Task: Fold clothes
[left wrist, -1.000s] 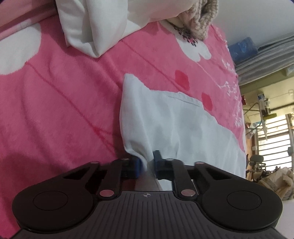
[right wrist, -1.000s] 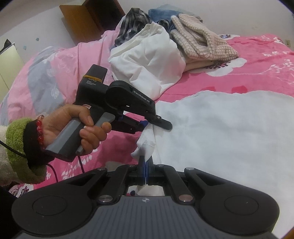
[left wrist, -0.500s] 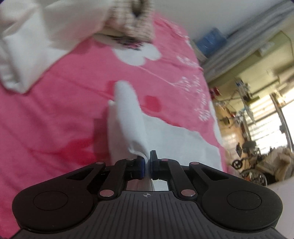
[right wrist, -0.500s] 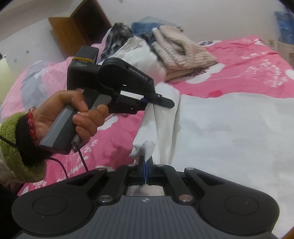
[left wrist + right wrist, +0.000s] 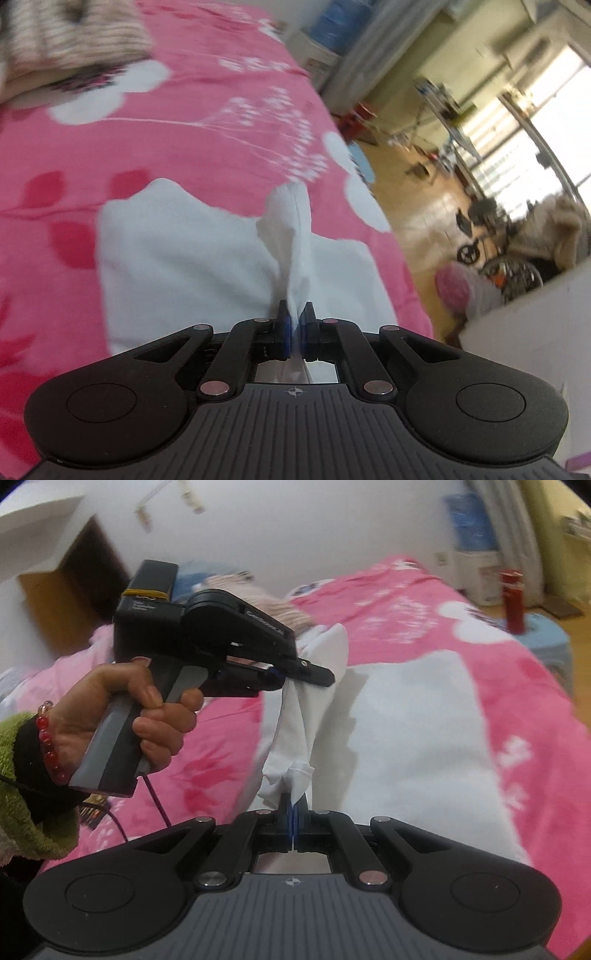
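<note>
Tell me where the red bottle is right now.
In the right wrist view, the red bottle stands far right on a blue stool beside the pink bed.

Both wrist views close, angled down along fingers; share white garment (image 5: pixel 192 258) on pink blanket (image 5: pixel 424 602).

- I've carried the white garment's (image 5: pixel 417 738) edge across with both grippers; a second ago it lay nearly flat, now the pinched edge stands up in a ridge.
- My left gripper (image 5: pixel 294 325) has swung toward the bed's far side; the room now fills its view.
- My right gripper (image 5: pixel 293 819) followed, lifting its corner.
</note>
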